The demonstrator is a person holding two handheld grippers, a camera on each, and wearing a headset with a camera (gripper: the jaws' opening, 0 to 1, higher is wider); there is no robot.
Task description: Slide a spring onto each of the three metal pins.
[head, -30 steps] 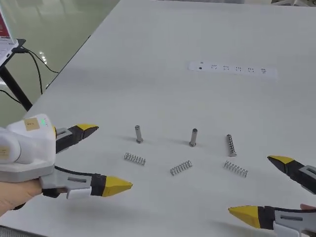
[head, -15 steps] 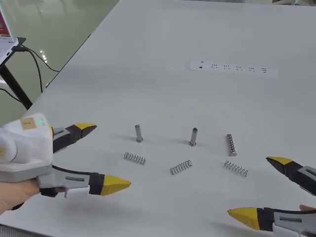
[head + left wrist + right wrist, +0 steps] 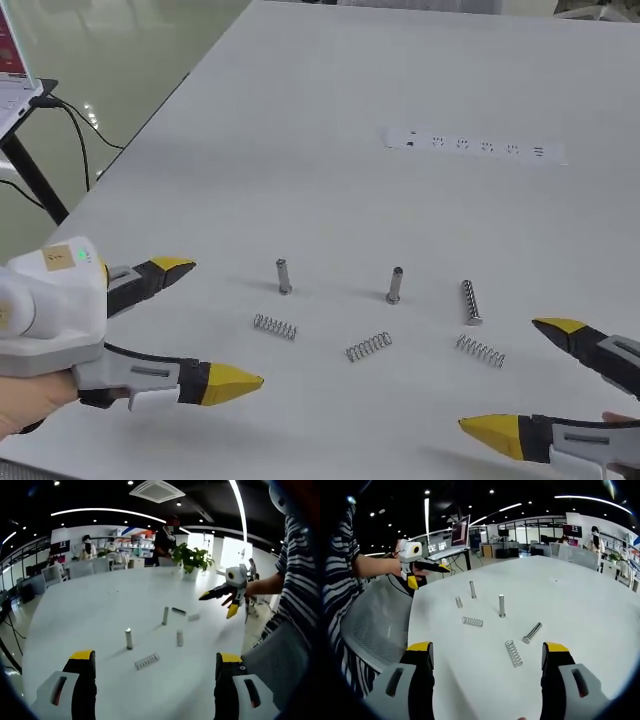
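Bright, even light falls from ceiling strips (image 3: 110,511) high above the fingers. Faint, soft shadows lie on the white table (image 3: 330,80) beneath the left gripper (image 3: 222,322) fingertips and beside the nearest pin (image 3: 284,277). Both gripper views bow strongly at their edges, and the room far beyond the fingers looks soft.

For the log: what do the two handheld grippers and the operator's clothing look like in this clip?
The left gripper and right gripper both have white-grey bodies and black fingers with yellow tips. The left gripper's body carries a tan sticker and a small green light. The person wears a black-and-white striped top.
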